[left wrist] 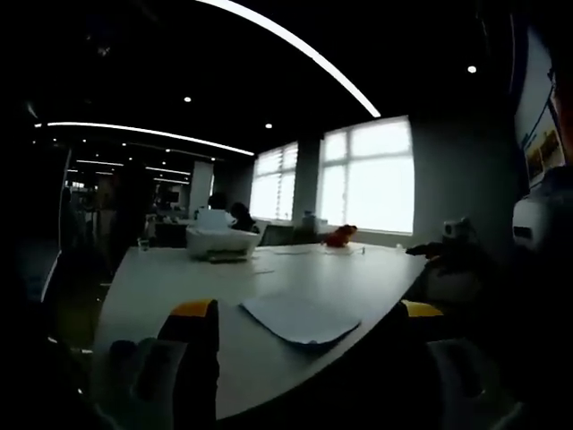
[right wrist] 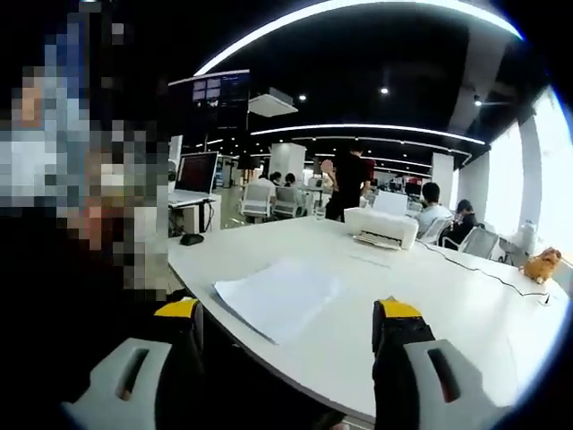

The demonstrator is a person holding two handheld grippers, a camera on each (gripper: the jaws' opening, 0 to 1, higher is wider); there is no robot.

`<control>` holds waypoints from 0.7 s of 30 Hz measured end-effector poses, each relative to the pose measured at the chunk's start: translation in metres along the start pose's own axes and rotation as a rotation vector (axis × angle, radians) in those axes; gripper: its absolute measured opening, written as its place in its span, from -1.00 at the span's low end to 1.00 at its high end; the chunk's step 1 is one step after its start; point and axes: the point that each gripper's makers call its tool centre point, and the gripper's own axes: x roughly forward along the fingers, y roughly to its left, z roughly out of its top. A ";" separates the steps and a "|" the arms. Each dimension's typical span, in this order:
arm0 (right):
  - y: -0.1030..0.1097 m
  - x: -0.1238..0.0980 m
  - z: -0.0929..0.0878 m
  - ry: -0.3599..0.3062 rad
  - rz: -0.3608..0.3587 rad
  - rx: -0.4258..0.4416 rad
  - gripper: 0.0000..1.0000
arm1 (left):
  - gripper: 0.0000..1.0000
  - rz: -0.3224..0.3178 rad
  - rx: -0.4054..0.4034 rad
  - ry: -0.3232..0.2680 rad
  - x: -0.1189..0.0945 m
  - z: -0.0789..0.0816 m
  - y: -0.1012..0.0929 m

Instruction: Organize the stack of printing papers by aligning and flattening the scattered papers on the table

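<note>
left gripper (left wrist: 309, 313): jaws wide apart, nothing between them; yellow-tipped, hanging over the near edge of the bench (left wrist: 179, 278)
right gripper (right wrist: 288, 313): jaws wide apart, holding nothing; yellow tips above the near bench edge
paper stack (right wrist: 279, 297): lies flat on the white bench, near its front edge, between the right jaws' tips in the right gripper view; sheets look roughly squared, one corner pointing toward the edge
paper stack, left gripper view (left wrist: 300, 319): same stack, just ahead of the jaws, close to the bench edge, not touched by either jaw
printer (right wrist: 380, 227): white, further back on the bench, well apart from the stack
orange toy (right wrist: 543, 265): far end of the bench, by the windows
cable (right wrist: 474, 269): runs across the bench past the printer
background: people seated and standing at desks behind the bench
</note>
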 end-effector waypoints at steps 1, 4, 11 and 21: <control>0.001 0.001 -0.001 0.001 0.004 -0.001 0.44 | 0.70 -0.003 0.000 -0.004 0.000 0.000 0.000; 0.004 0.002 -0.007 0.026 0.013 -0.005 0.43 | 0.70 0.000 0.006 0.003 0.002 -0.002 0.002; 0.007 -0.005 -0.002 0.023 0.023 -0.016 0.42 | 0.68 0.002 0.024 0.022 -0.003 0.000 -0.002; 0.012 -0.011 0.009 0.006 0.034 -0.015 0.51 | 0.62 0.029 0.057 0.046 -0.013 0.001 0.002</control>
